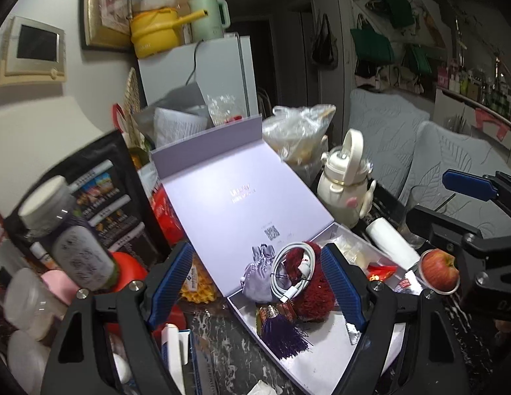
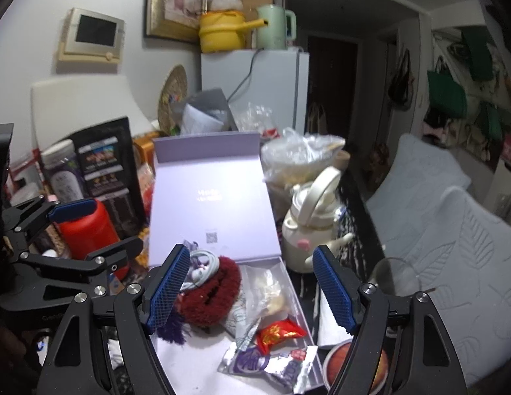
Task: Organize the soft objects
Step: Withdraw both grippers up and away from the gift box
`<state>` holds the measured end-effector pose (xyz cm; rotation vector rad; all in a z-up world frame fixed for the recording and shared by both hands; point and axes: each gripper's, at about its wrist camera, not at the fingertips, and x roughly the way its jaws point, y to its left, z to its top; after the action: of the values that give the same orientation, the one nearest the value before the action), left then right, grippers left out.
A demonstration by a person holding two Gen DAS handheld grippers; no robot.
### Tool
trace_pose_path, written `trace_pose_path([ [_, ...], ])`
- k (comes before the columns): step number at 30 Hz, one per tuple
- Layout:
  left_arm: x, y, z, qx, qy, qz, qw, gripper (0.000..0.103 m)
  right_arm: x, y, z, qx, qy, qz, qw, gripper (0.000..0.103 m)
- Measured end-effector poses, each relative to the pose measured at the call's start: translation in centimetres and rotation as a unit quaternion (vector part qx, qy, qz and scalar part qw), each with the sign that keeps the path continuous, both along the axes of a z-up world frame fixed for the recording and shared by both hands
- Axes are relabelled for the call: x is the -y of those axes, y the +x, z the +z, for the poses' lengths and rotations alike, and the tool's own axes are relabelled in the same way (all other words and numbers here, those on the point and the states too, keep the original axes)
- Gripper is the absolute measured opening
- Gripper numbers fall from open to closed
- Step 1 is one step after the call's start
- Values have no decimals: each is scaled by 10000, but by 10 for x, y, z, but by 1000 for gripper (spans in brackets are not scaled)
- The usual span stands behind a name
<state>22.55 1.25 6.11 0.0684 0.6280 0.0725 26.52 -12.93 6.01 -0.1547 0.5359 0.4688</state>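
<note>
An open lavender box (image 1: pixel 324 358) (image 2: pixel 202 362) lies on the table with its lid (image 1: pixel 235 194) (image 2: pixel 209 197) tilted back. Inside lie a fuzzy dark red pouch (image 1: pixel 313 284) (image 2: pixel 209 296), a silky lilac drawstring bag (image 1: pixel 258 275), a coiled white cable (image 1: pixel 295 271), a purple tassel (image 1: pixel 283 332) (image 2: pixel 171 327) and snack packets (image 2: pixel 272 360). My left gripper (image 1: pixel 255 286) is open just above the box, its fingers either side of the bag, cable and pouch. My right gripper (image 2: pixel 249 288) is open above the box's right half, holding nothing.
A cream teapot-shaped bottle (image 1: pixel 346 186) (image 2: pixel 309 227) stands right of the box. An apple (image 1: pixel 438 270), a red bottle (image 2: pixel 87 230), a grey-lidded jar (image 1: pixel 67 233), a black snack bag (image 1: pixel 107 194) and plastic bags (image 2: pixel 301 158) crowd around. A grey sofa (image 2: pixel 453 247) is at right.
</note>
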Motion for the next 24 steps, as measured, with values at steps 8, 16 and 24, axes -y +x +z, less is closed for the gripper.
trace_pose_path([
  [8,3,-49,41,581,61,53,9983,101,10,-56,40,498,90,-73,9987,82],
  [16,9,-103,74,992,46,-78,9950,102,29,-115,66,788,233,-304,9962,89],
  [24,22,-154,84,1180,67,-241,9927,102,43,-171,71,921,228,-570,9939,94],
])
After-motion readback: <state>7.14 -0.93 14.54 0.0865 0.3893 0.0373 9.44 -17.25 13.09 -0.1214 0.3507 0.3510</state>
